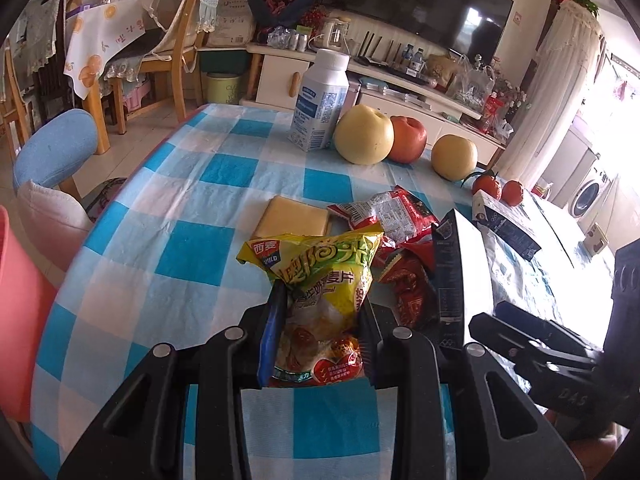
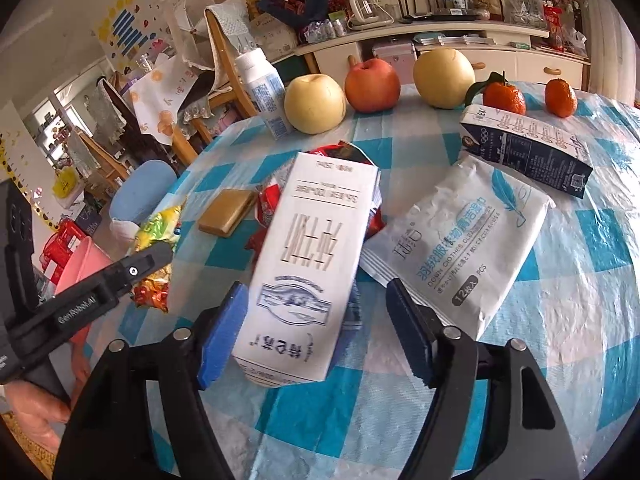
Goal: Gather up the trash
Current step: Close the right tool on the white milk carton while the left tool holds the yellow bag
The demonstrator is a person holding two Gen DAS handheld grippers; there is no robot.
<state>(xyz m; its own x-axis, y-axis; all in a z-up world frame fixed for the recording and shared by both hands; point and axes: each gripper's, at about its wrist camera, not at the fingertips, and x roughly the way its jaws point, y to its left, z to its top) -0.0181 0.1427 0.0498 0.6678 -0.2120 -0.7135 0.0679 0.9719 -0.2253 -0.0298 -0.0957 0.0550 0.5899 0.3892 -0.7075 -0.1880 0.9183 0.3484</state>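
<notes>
My left gripper (image 1: 320, 308) is shut on a yellow-green oatmeal snack bag (image 1: 324, 280), held over the checked table; the bag also shows in the right wrist view (image 2: 160, 228). My right gripper (image 2: 316, 320) is open, its blue pads either side of a white milk carton (image 2: 312, 264) that lies on the table; the left pad is near the carton's side, the right pad stands apart. The carton appears in the left wrist view (image 1: 460, 276). Red crumpled wrappers (image 1: 392, 216) lie behind the bag.
A white wipes pack (image 2: 468, 236), a dark blue carton (image 2: 528, 148), a tan block (image 2: 228, 212), a milk bottle (image 1: 320, 104), pears, an apple (image 2: 372, 84) and tangerines sit on the blue checked tablecloth (image 1: 192, 208). A pink bin (image 2: 80, 264) stands left of the table.
</notes>
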